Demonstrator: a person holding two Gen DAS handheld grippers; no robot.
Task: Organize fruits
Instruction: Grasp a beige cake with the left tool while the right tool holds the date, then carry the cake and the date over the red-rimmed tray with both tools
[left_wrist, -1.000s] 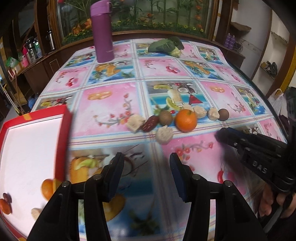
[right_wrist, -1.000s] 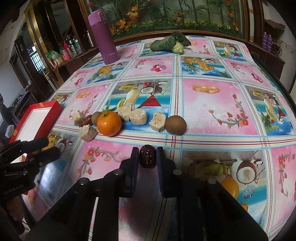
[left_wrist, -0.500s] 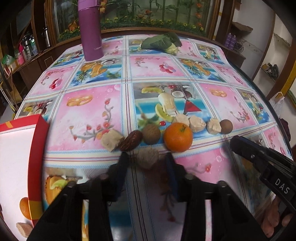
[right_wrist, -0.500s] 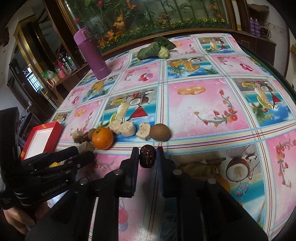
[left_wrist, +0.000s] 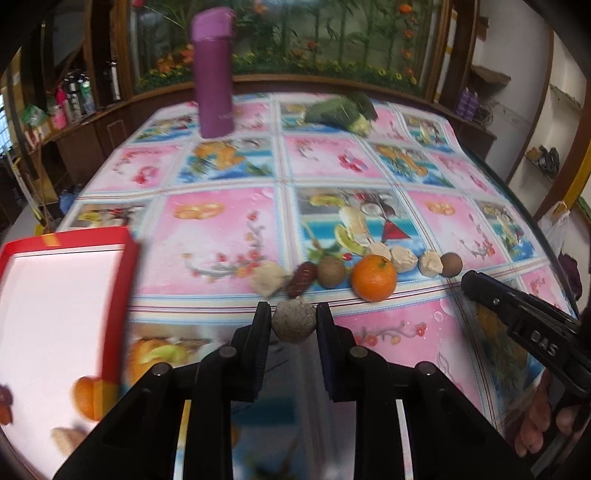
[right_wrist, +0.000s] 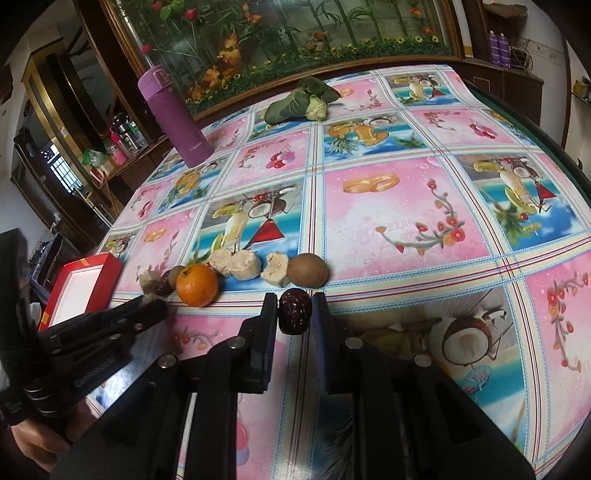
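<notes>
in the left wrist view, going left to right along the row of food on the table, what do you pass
Beige lump → dark red date → brown round fruit → orange → beige chunk → another beige chunk → second brown round fruit.

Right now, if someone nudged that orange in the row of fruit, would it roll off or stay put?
The orange looks round and smooth, so a nudge would probably start it rolling. It sits close among neighbours, a kiwi on one side and pale lumps on the other, which would likely stop it sideways. Toward the open tablecloth it could run further.
</notes>
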